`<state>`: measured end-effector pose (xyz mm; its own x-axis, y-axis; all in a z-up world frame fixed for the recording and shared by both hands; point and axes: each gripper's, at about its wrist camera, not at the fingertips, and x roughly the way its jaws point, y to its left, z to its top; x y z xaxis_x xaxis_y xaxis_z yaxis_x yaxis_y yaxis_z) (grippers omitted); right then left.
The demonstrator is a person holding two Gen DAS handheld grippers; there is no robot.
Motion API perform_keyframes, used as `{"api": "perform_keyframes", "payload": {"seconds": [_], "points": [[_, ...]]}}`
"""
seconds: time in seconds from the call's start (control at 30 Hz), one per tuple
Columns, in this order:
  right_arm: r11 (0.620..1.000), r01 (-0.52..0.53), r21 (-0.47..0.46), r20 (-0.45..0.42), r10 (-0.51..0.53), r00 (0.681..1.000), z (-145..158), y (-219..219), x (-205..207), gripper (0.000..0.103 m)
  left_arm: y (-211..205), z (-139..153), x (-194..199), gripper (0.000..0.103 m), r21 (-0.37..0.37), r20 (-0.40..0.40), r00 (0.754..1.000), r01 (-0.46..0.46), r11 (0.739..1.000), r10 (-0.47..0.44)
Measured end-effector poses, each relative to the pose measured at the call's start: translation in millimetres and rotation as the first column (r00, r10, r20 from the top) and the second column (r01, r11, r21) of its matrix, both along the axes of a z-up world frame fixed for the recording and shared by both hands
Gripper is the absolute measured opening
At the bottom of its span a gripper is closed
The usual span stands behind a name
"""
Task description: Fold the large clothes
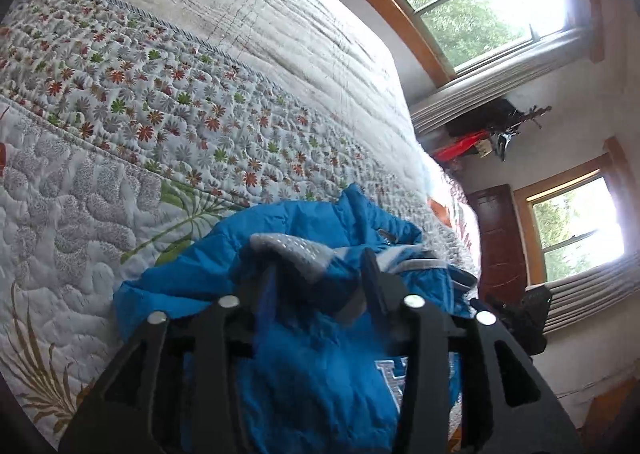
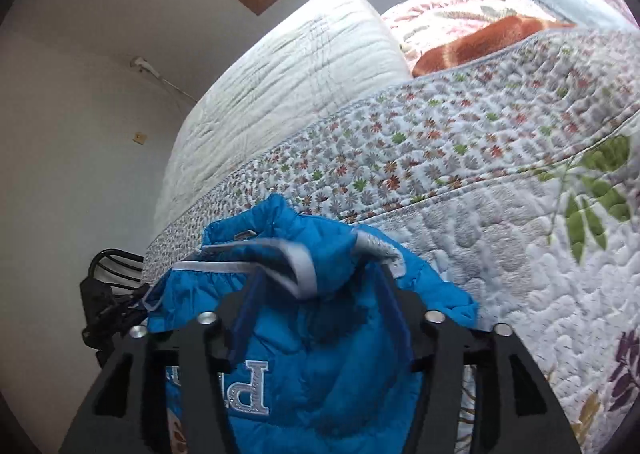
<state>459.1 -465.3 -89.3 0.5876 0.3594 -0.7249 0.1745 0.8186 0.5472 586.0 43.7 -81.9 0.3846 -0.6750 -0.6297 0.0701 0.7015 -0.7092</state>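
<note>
From the left wrist, the left gripper [image 1: 320,278] has its jaws apart over the blue puffy jacket [image 1: 304,366] on the flowered quilt [image 1: 160,102].

From the right wrist, the right gripper [image 2: 320,290] is apart too. The jacket looks soft, light and slippery; grab its grey-trimmed edge [image 2: 296,266].

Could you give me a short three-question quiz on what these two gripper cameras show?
1. True or false: the blue jacket lies on a bare wooden table.
2. Which colour is the lettering sewn on the jacket? A) red B) white and silvery C) black
3. How do the jaws of the left gripper and the right gripper stand?

Key
1. False: it lies on a flowered quilt covering a bed.
2. B.
3. Both stand apart, with jacket fabric between the fingers and not pinched.
</note>
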Motion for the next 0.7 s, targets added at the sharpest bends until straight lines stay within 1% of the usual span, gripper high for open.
{"api": "perform_keyframes", "payload": {"seconds": [0.03,0.07,0.13,0.2,0.23,0.3,0.37,0.4,0.43,0.47,0.5,0.53,0.57,0.6,0.67,0.7], "points": [[1.0,-0.005,-0.012,0.009,0.006,1.0,6,1,-8,0.068,10,10,-9,0.067,0.012,0.046,0.999,-0.029,0.999,0.029],[1.0,-0.012,-0.014,0.018,0.012,1.0,10,1,-17,0.068,17,19,-19,0.069,0.036,0.09,0.995,-0.044,0.998,0.041],[0.998,-0.038,-0.046,0.018,0.039,0.999,12,6,-34,0.068,25,29,-39,0.069,0.113,0.139,0.99,-0.051,0.992,0.035],[0.994,-0.062,-0.094,-0.001,0.062,0.998,7,16,-49,0.068,25,28,-60,0.069,0.202,0.15,0.989,-0.027,0.979,-0.004],[0.992,-0.07,-0.107,-0.015,0.069,0.998,1,21,-57,0.068,23,23,-68,0.069,0.229,0.145,0.989,-0.004,0.973,-0.03],[0.992,-0.083,-0.09,-0.025,0.081,0.996,-11,28,-69,0.066,19,9,-87,0.069,0.279,0.12,0.99,0.044,0.959,-0.081],[0.993,-0.094,-0.066,-0.024,0.093,0.995,-23,34,-80,0.056,13,-6,-106,0.069,0.311,0.109,0.988,0.073,0.948,-0.112],[0.992,-0.091,-0.083,-0.023,0.089,0.996,-26,38,-84,0.049,10,-11,-114,0.068,0.32,0.114,0.986,0.084,0.944,-0.126],[0.99,-0.088,-0.112,-0.016,0.086,0.996,-28,43,-85,0.041,6,-15,-119,0.064,0.337,0.122,0.984,0.081,0.938,-0.128],[0.986,-0.084,-0.143,-0.009,0.084,0.996,-27,47,-88,0.036,3,-16,-124,0.053,0.356,0.139,0.982,0.071,0.932,-0.128],[0.985,-0.075,-0.156,0.0,0.076,0.997,-25,48,-90,0.026,0,-16,-127,0.044,0.365,0.155,0.98,0.063,0.929,-0.127],[0.986,-0.065,-0.153,0.009,0.067,0.998,-22,47,-91,0.018,-3,-15,-130,0.039,0.373,0.167,0.978,0.053,0.926,-0.123],[0.989,-0.056,-0.139,0.023,0.06,0.998,-18,46,-91,0.015,-6,-12,-131,0.029,0.375,0.17,0.978,0.049,0.926,-0.12],[0.991,-0.049,-0.123,0.042,0.055,0.998,-13,45,-93,0.011,-6,-11,-130,0.022,0.371,0.172,0.978,0.045,0.927,-0.116],[0.994,-0.033,-0.108,0.076,0.042,0.996,-2,43,-94,0.008,-4,-5,-129,0.016,0.346,0.183,0.979,0.024,0.938,-0.092],[0.994,-0.023,-0.106,0.091,0.033,0.995,2,42,-95,0.007,-2,-3,-129,0.014,0.329,0.191,0.978,0.012,0.944,-0.079]]}}
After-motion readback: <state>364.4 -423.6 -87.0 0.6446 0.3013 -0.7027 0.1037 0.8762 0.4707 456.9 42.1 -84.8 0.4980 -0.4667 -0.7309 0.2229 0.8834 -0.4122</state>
